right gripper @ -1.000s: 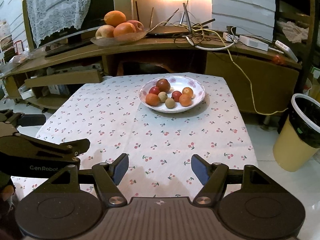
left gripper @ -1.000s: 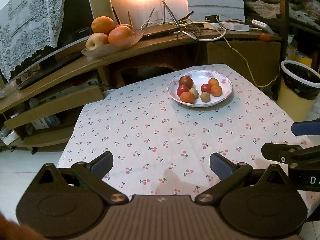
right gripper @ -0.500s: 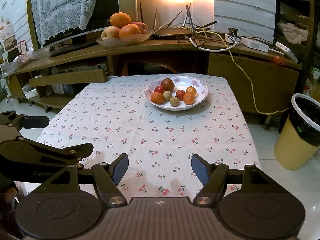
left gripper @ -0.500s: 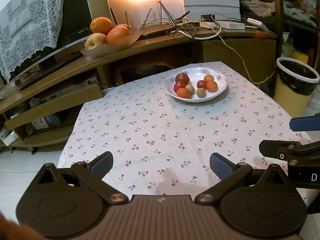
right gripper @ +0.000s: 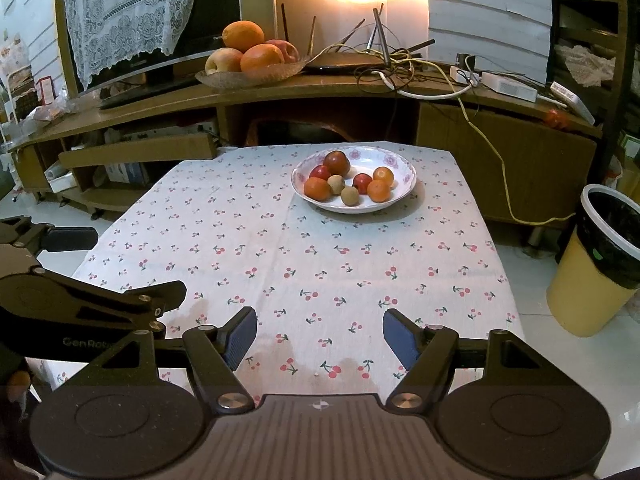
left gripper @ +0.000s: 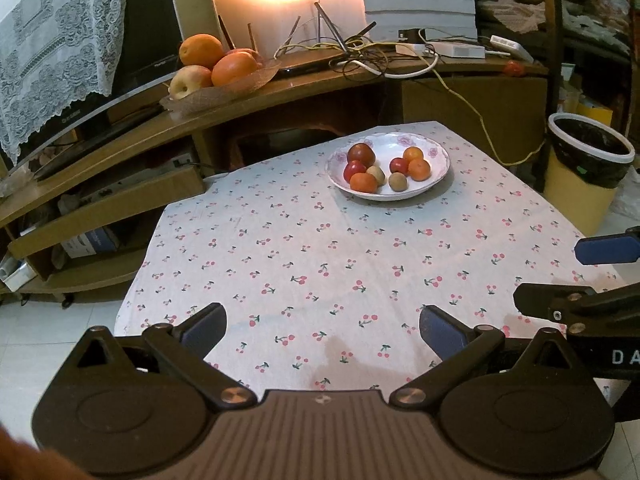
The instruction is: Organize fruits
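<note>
Both grippers have drawn back from the fruit over the last second: the white plate (left gripper: 438,168) now sits smaller and farther up each wrist view, and more of the cherry-print cloth lies bare between it and the fingertips.

The left gripper (left gripper: 322,330) and the right gripper (right gripper: 316,334) hang over the near edge of the table (right gripper: 460,240), each with its jaws spread wide and nothing between them. All the small fruit (right gripper: 348,182) is gathered in the plate at the far side of the table: a dark red one at the back, oranges and red ones around two pale brown ones.

From the right gripper the plate lies at about 12 o'clock, almost dead ahead. From the left gripper it lies nearer 1 o'clock, so that arm would have to swing across. The two grippers seem about equally far from the plate, so the right looks better placed for a straight reach. The fruits are round, with no long axis to line up with. A second bowl of larger fruit (right gripper: 250,56) stands on the wooden shelf (right gripper: 360,92) behind, at about 11 o'clock from both.
</note>
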